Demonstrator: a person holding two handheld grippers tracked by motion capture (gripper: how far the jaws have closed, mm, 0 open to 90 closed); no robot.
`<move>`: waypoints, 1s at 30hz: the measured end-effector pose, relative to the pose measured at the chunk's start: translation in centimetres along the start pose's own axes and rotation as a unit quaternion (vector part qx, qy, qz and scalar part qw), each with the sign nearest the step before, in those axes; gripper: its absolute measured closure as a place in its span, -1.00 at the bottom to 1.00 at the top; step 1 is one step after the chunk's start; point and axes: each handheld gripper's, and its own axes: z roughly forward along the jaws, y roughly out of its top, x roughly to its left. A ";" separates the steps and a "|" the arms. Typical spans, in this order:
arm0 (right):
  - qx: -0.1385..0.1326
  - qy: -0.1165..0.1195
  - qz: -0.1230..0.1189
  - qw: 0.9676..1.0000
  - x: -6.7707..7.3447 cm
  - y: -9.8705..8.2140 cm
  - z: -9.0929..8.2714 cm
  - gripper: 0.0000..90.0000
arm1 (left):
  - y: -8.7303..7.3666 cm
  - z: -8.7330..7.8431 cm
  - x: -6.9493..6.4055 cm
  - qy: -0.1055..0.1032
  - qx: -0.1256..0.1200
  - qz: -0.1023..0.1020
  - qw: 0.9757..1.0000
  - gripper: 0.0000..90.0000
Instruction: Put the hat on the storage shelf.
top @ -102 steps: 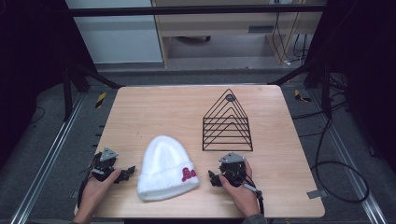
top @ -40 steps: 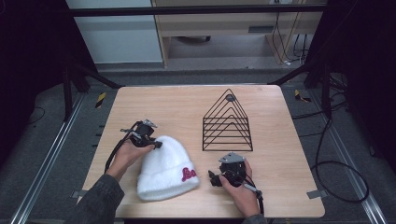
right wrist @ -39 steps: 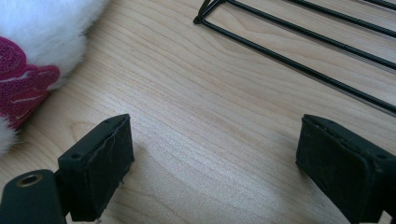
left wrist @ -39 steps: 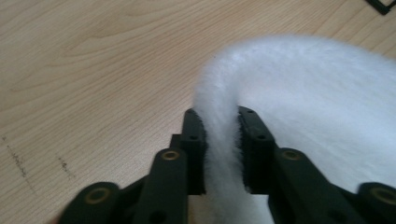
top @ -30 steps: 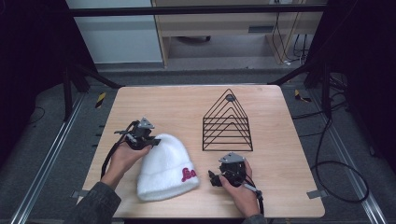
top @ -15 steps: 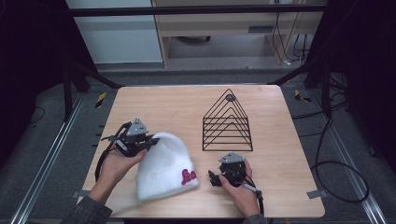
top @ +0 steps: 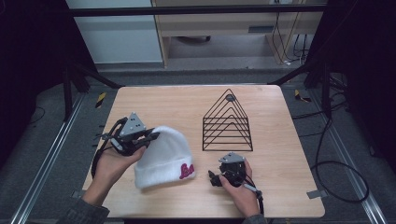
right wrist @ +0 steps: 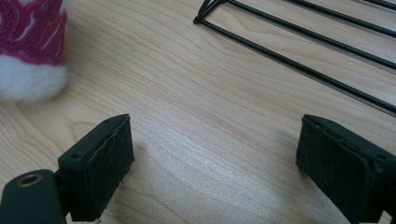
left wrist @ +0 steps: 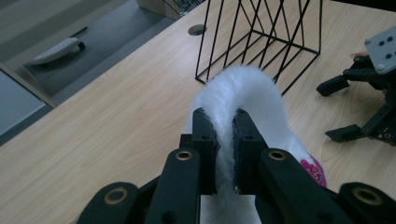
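White beanie (top: 164, 156) — wire rack (top: 227, 122) beside

White beanies (top: 164, 156): 1
Black wire racks (top: 227, 122): 1
Handheld grippers: 2, left (top: 150, 138) and right (top: 213, 178)
Wooden tables (top: 177, 100): 1

Black wire pyramid rack (top: 227, 122) upright on right half of wooden table (top: 182, 100), small round grommet hole (left wrist: 197, 29) in tabletop behind it, grey remote-like device (left wrist: 55, 49) lying on floor beyond table edge.
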 end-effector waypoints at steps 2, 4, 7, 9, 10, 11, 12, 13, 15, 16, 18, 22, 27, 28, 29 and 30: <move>0.000 0.000 0.000 1.000 0.0 0.0 0.0 -0.75 | 0.6 -0.3 0.0 0.000 -0.005 0.002 1.000 0.82; 0.000 0.000 0.001 1.000 0.0 0.0 0.0 -0.75 | 1.5 -0.7 0.1 0.002 -0.010 0.006 1.000 0.82; 0.000 0.000 0.002 1.000 0.0 0.0 0.0 -0.75 | 2.2 -1.0 0.2 0.002 -0.014 0.010 1.000 0.82; 0.000 0.000 0.001 1.000 0.0 0.0 0.0 -0.75 | 2.6 -1.2 0.2 0.003 -0.015 0.011 1.000 0.82; 0.000 0.000 0.001 1.000 0.0 0.0 0.0 -0.75 | 2.6 -1.2 0.2 0.003 -0.015 0.011 1.000 0.82; 0.000 0.000 0.001 1.000 0.0 0.0 0.0 -0.75 | 2.9 -1.3 0.3 0.005 -0.016 0.012 1.000 0.82; 0.001 0.001 0.004 1.000 0.1 0.0 0.0 -0.75 | 3.1 -1.4 0.3 0.005 -0.018 0.013 1.000 0.82; 0.001 0.001 0.004 1.000 0.1 0.0 0.0 -0.75 | 3.3 -1.5 0.4 0.006 -0.019 0.014 1.000 0.82; 0.001 0.000 0.006 1.000 0.1 0.0 -0.1 -0.75 | 3.8 -1.8 0.4 0.006 -0.024 0.015 1.000 0.82; 0.000 0.000 0.006 1.000 0.1 0.0 -0.1 -0.75 | 4.2 -2.0 0.5 0.004 -0.027 0.016 0.999 0.82; 0.000 -0.001 0.005 1.000 0.1 0.0 -0.1 -0.75 | 4.8 -2.4 0.5 0.004 -0.033 0.018 0.999 0.82; 0.001 -0.001 0.007 1.000 0.1 0.0 -0.1 -0.75 | 6.1 -3.0 0.3 0.001 -0.045 0.025 0.999 0.82; 0.001 -0.001 0.007 1.000 0.1 0.0 -0.1 -0.75 | 8.0 -4.0 -0.2 0.001 -0.060 0.040 0.997 0.82; 0.001 0.000 0.007 1.000 0.1 0.0 -0.1 -0.75 | 8.3 -4.2 -0.2 0.000 -0.063 0.041 0.997 0.82; 0.000 -0.001 0.005 1.000 0.1 0.0 -0.1 -0.75 | 8.6 -4.3 -0.3 0.000 -0.063 0.042 0.997 0.82; 0.001 0.000 0.007 1.000 0.1 0.0 -0.1 -0.75 | 8.9 -4.3 -0.4 -0.002 -0.065 0.043 0.997 0.82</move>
